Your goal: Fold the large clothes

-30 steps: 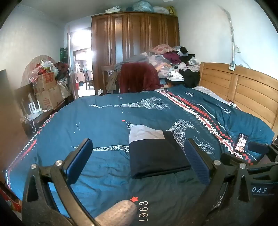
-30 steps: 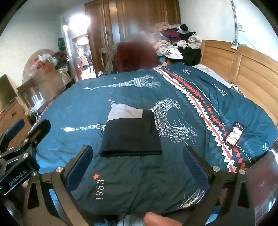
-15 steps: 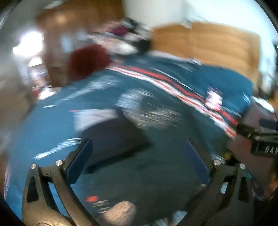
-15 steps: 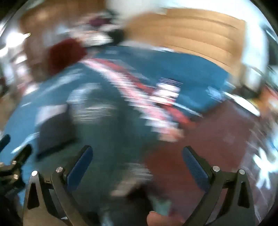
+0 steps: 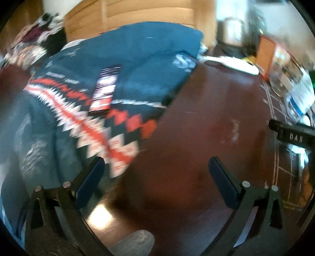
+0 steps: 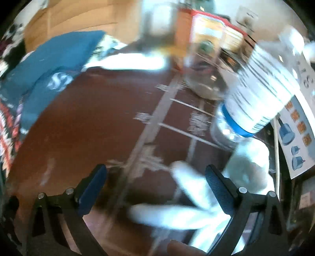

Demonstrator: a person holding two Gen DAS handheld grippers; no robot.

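Both grippers are hanging wide open and empty over a dark red table: left gripper beside the blue bedspread, right gripper near a water bottle. No folded clothing is showing.

Materials and finishes at the bedside, both wrist views.
Quilt: soft matt cloth, printed, creased. Headboard: pale wood with a smooth satin sheen. Table: dark red-brown wood, glossy, scuffed with pale marks and throwing a bright glare. Left gripper and right gripper: matt black plastic frames, metal pins, blue textured pads. Bottle: clear glossy plastic with a paper-like white label. Phone: glossy screen. Blur hides finer texture.
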